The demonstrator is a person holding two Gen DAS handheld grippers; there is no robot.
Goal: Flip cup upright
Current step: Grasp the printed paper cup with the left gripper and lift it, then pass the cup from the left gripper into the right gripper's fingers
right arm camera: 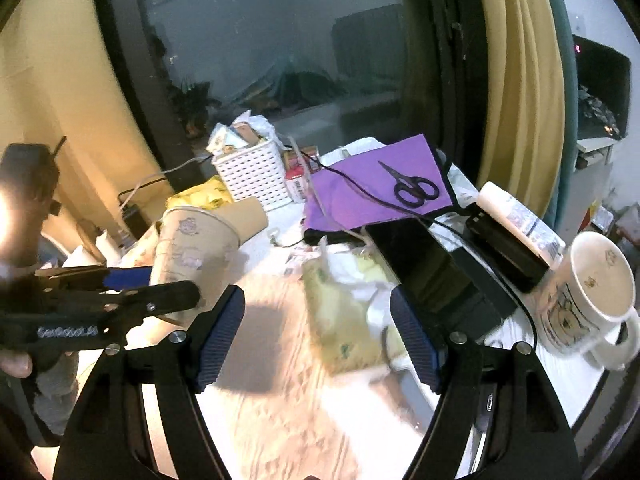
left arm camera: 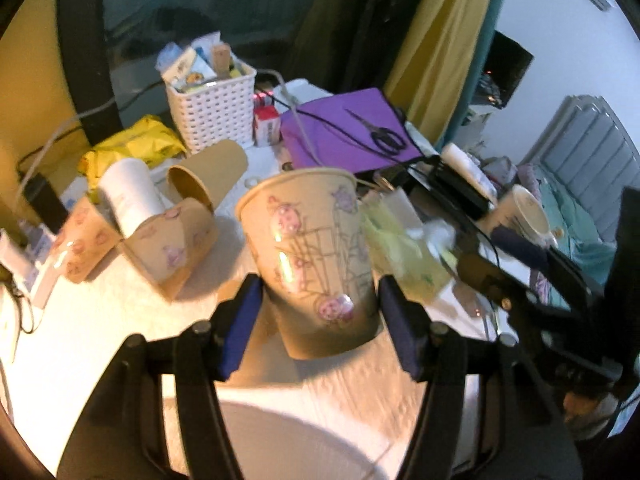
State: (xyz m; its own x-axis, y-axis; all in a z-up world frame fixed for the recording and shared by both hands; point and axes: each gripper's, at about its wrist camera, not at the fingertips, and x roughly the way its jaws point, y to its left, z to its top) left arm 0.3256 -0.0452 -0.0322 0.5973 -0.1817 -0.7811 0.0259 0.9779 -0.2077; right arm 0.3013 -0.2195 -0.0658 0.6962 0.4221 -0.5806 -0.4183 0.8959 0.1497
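cup (left arm camera: 316, 256) sitting upright between left gripper (left arm camera: 320, 328) pads, jaws wide, not touching | right gripper (right arm camera: 320, 336) gaping, holding nothing

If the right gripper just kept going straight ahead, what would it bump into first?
Probably the crumpled yellow-green tissue pack lying on the table between the open jaws of the right gripper; depth is hard to judge.

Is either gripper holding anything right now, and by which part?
Nothing is clearly held. The left gripper has its jaws open on either side of the paper cup's lower body, with gaps showing. The right gripper is open above the table.
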